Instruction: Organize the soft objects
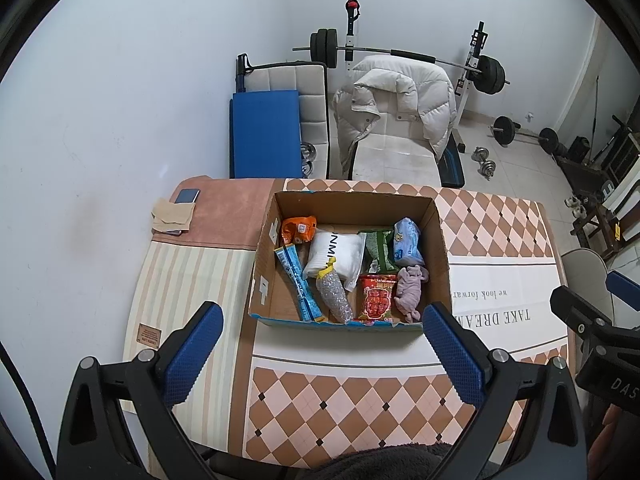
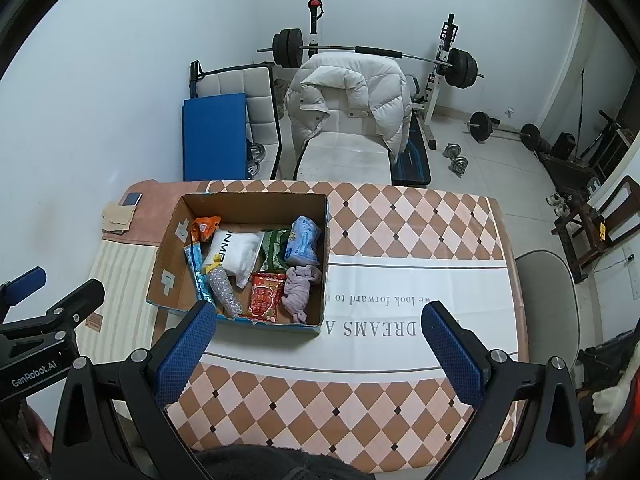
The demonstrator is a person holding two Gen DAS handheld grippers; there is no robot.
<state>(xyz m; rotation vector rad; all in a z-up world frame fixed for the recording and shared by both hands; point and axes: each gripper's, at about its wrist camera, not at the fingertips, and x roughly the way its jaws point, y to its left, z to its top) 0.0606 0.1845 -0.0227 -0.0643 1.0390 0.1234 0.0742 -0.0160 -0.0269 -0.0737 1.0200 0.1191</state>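
Note:
An open cardboard box (image 1: 438, 240) (image 2: 172, 248) stands on the table. It holds soft items: a white pillow pack (image 1: 336, 254) (image 2: 240, 252), a mauve cloth (image 1: 410, 288) (image 2: 298, 290), a red snack bag (image 1: 376, 298) (image 2: 266, 296), a blue tissue pack (image 1: 407, 240) (image 2: 303, 240), a green bag (image 1: 378, 252), an orange bag (image 1: 298, 230), a blue strip pack (image 1: 298, 284) and a glittery pouch (image 1: 334, 296). My left gripper (image 1: 322, 320) is open and empty, just short of the box's near wall. My right gripper (image 2: 320, 320) is open and empty, near the box's right front corner.
The table carries a checked cloth (image 2: 360, 400) with printed words. A phone (image 1: 187, 196) and a beige cloth (image 1: 173, 216) lie at the far left. Beyond the table stand a chair with a white jacket (image 1: 394, 108), a blue mat (image 1: 266, 132) and barbell equipment (image 1: 400, 54).

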